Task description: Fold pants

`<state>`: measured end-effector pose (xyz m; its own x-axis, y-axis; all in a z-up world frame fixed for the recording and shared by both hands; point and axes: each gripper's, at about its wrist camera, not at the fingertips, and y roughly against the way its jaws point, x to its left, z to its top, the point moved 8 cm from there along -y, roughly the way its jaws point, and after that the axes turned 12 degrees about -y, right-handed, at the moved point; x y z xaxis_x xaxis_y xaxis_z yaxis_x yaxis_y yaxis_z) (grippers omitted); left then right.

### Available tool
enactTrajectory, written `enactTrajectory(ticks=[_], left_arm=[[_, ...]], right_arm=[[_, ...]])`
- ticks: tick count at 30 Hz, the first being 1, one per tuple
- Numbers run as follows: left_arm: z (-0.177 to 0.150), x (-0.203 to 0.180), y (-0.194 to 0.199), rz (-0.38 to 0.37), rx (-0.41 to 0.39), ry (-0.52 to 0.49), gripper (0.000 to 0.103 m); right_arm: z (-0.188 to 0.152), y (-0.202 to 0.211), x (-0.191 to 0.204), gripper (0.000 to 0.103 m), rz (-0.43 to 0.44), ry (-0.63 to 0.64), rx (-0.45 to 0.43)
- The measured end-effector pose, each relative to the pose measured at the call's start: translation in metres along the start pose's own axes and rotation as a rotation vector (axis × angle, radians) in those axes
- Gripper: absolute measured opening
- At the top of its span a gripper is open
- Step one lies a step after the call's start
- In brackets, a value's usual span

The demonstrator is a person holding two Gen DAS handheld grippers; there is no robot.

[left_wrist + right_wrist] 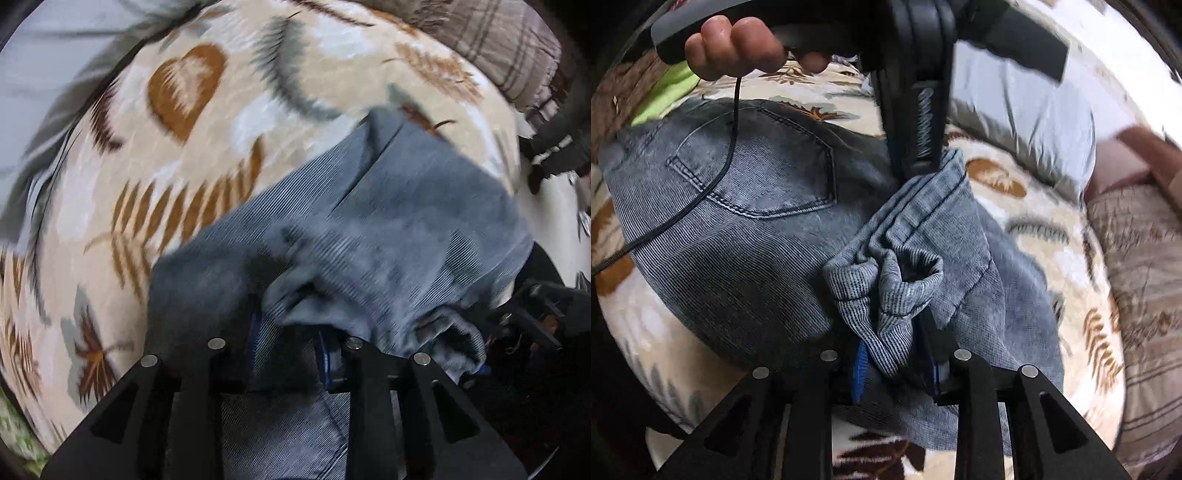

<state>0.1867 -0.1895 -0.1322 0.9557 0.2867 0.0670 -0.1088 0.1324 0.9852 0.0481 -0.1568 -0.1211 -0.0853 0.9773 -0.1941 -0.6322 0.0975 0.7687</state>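
Grey-blue jeans (738, 236) lie on a leaf-patterned blanket (1052, 258), back pocket (757, 173) facing up. A leg end is folded over them, its hem (897, 273) bunched and stretched between both grippers. My right gripper (899, 356) is shut on the crumpled hem at the bottom of the right wrist view. Straight ahead, my left gripper (916, 166) points down and pinches the hem's other corner. The left wrist view is blurred: denim (406, 206) fills the gap of the left gripper (290, 332), and the right gripper (535, 310) shows dark at the right edge.
A person's hand (735, 48) grips the left tool's handle, and a black cable (727, 155) hangs from it across the jeans. A pale grey pillow (1023, 122) and a brown plaid cushion (1137, 258) lie beyond. The blanket (184, 110) spreads wide to the left of the jeans.
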Motion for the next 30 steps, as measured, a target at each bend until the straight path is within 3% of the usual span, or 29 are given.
enactTrajectory(ticks=[7,9,11,13,17,21,26,30], left_arm=[[-0.036,0.017,0.026,-0.024,-0.046,0.206,0.027],[-0.041,0.016,0.036,-0.055,-0.079,0.282,0.035],[-0.044,0.012,0.047,-0.088,-0.123,0.358,0.053],[-0.044,0.003,0.056,-0.114,-0.173,0.432,0.055],[-0.041,-0.006,0.055,-0.187,-0.225,0.617,0.059],[-0.052,-0.007,0.04,-0.211,-0.23,0.813,0.059],[-0.054,-0.01,0.016,-0.336,-0.232,0.978,0.06],[-0.044,-0.007,0.009,-0.35,-0.237,1.003,0.06]], right_arm=[[0.008,0.027,-0.004,0.036,0.036,0.023,-0.015],[0.009,0.046,-0.004,0.039,0.078,0.036,-0.042],[0.01,0.064,-0.011,0.042,0.15,0.007,-0.055],[0.013,0.074,-0.028,0.042,0.225,-0.076,-0.047],[0.028,0.082,-0.103,0.042,0.304,-0.355,-0.049],[0.028,0.057,-0.167,0.043,0.37,-0.602,-0.004],[0.019,0.0,-0.201,0.045,0.456,-0.792,0.097],[0.025,-0.038,-0.203,0.045,0.535,-0.864,0.153]])
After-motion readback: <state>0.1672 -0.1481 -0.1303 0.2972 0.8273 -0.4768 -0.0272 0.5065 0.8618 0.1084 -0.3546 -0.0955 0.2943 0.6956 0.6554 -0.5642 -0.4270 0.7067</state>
